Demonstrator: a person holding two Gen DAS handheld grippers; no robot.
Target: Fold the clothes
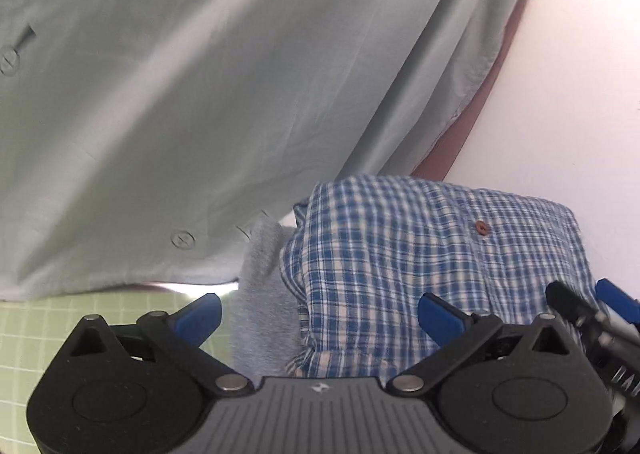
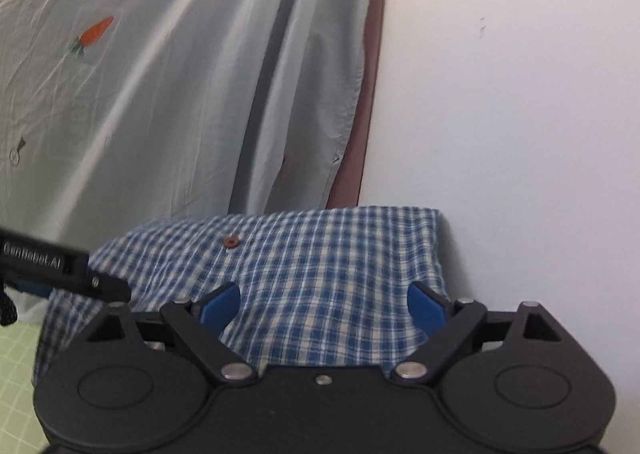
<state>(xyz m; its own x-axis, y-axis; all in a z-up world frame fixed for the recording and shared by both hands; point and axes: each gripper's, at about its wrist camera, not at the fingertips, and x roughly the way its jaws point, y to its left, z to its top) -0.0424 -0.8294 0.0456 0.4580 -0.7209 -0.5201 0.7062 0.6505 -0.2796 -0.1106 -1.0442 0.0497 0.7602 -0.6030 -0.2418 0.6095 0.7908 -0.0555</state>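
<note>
A folded blue and white plaid shirt (image 1: 432,254) with a brown button lies in front of both grippers; it also shows in the right wrist view (image 2: 320,274). My left gripper (image 1: 320,320) is open, its blue fingertips (image 1: 200,316) just above the shirt's left part and a grey folded cloth (image 1: 260,294). My right gripper (image 2: 324,308) is open and empty over the shirt's near edge. The right gripper's tip (image 1: 600,314) shows at the right of the left wrist view.
A pale green-grey shirt (image 1: 200,94) with buttons hangs behind the plaid one; a carrot print (image 2: 94,34) shows on it. A white wall (image 2: 520,114) is to the right. A light green gridded mat (image 1: 32,334) lies at lower left.
</note>
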